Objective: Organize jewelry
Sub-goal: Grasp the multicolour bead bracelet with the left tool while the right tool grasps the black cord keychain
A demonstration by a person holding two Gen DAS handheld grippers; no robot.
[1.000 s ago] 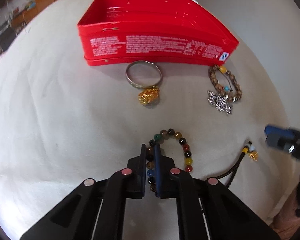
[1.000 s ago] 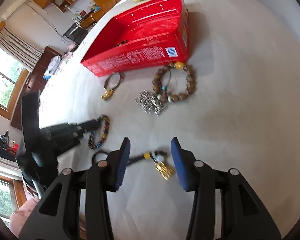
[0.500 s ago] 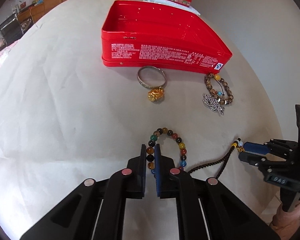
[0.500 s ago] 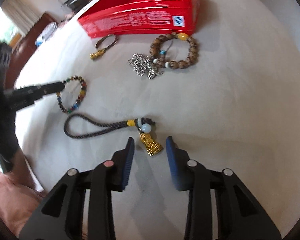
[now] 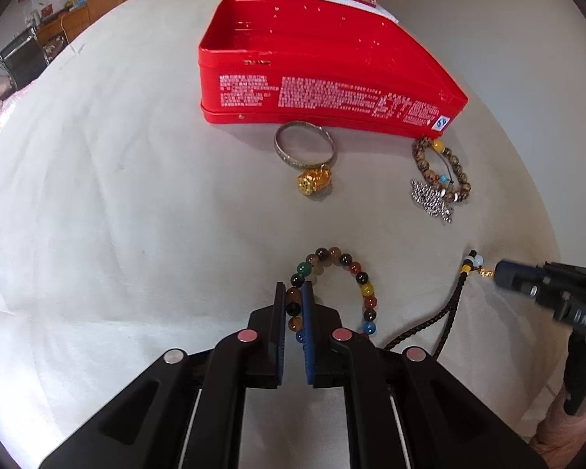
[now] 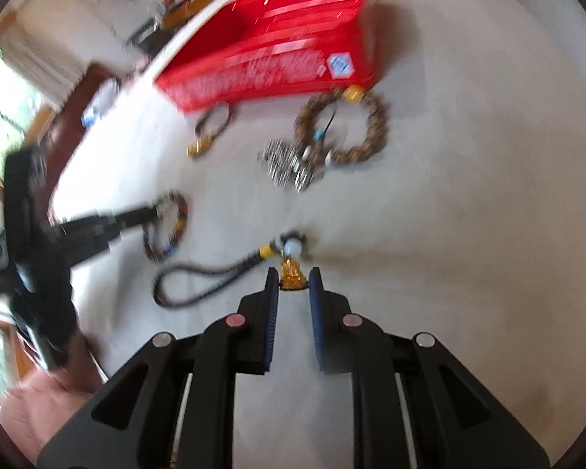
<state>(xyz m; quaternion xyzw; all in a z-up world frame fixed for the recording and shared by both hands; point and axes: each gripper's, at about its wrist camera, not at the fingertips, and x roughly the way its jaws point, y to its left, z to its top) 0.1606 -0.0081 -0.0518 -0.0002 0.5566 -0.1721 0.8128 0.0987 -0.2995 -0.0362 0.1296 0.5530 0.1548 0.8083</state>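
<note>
Silver bangle (image 5: 304, 147) (gold charm attached) lies before red tin (image 5: 324, 74).

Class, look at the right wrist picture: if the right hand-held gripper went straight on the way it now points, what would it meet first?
The gold charm of the black cord, which already sits between the right hand-held gripper fingertips. Just beyond lies its pale bead, then bare cloth. The picture is blurred, so contact is uncertain.

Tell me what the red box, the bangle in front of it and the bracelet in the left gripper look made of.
Red box: likely painted tin, glossy with a rolled rim.
Bangle: silvery metal, patterned and dull-shining.
Bracelet in the left gripper: polished round beads in mixed colours, stone or glass; cannot tell which.
</note>
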